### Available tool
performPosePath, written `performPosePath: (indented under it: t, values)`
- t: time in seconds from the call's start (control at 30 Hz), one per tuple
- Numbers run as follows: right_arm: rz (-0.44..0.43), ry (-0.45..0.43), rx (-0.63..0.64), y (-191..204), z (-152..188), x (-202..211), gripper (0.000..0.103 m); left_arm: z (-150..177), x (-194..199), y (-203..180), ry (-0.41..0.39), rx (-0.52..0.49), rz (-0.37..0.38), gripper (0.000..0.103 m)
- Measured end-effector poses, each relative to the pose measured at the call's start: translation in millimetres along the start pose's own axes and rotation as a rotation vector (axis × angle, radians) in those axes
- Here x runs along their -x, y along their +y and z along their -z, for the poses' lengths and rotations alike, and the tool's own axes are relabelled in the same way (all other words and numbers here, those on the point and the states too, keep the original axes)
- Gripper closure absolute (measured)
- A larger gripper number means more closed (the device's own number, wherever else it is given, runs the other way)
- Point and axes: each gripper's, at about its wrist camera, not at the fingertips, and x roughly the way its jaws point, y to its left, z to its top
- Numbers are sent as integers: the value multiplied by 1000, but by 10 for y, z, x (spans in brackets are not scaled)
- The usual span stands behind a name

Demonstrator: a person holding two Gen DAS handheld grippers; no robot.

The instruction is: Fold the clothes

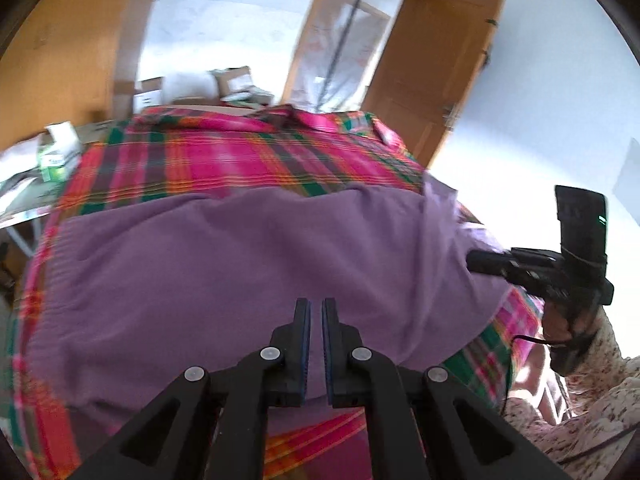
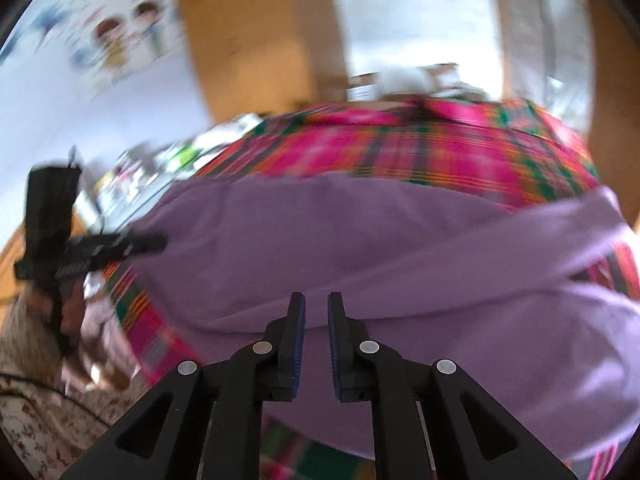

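A purple garment (image 1: pixel 248 264) lies spread flat on a pink, green and orange plaid bedspread (image 1: pixel 248 156). My left gripper (image 1: pixel 316 305) hovers over the garment's near edge; its fingers stand a narrow gap apart with nothing between them. In the right wrist view the same purple garment (image 2: pixel 360 248) fills the middle, with a sleeve (image 2: pixel 560 232) lying across at the right. My right gripper (image 2: pixel 316 300) is open a little wider above the cloth and holds nothing. The right gripper (image 1: pixel 480 261) also shows at the garment's right edge, and the left gripper (image 2: pixel 154 245) at its left edge.
An open wooden door (image 1: pixel 436 72) stands behind the bed. Boxes and clutter (image 1: pixel 224 86) sit past the far edge, and a side table with packets (image 1: pixel 56 152) is at the left. A person's floral sleeve (image 1: pixel 592 392) shows at the lower right.
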Motion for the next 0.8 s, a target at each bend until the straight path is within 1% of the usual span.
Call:
performPosePath:
  t: [0.1, 0.13, 0.17, 0.2, 0.23, 0.37, 0.43, 0.5, 0.57, 0.6, 0.67, 0.8]
  values:
    - [91, -38, -96, -331, -41, 91, 87, -65, -143, -161, 17, -29, 66, 97]
    - [119, -43, -121, -421, -61, 96, 84, -82, -193, -221, 22, -40, 88, 92]
    - [139, -45, -147, -522, -84, 94, 83, -102, -251, -278, 33, -54, 99, 89]
    - [158, -48, -171, -619, -116, 85, 83, -116, -311, -336, 45, -70, 107, 84]
    - [180, -53, -192, -711, -153, 72, 82, -120, -359, -384, 57, -82, 105, 82]
    - [253, -30, -209, -935, -316, -90, 77, -118, -548, -497, 110, -100, 105, 81]
    - [270, -12, -221, -1021, -404, -216, 77, -117, -618, -516, 129, -97, 108, 80]
    - [278, 8, -228, -1080, -481, -345, 73, -117, -671, -530, 141, -95, 107, 80]
    - [288, 24, -232, -1135, -560, -464, 67, -132, -707, -538, 149, -90, 115, 79]
    - [296, 26, -229, -1156, -600, -510, 66, -139, -724, -548, 154, -92, 119, 79]
    - [311, 36, -229, -1203, -683, -593, 61, -153, -760, -568, 165, -97, 127, 77]
    - [361, 74, -257, -1354, -827, -755, 60, -170, -856, -599, 190, -100, 133, 76]
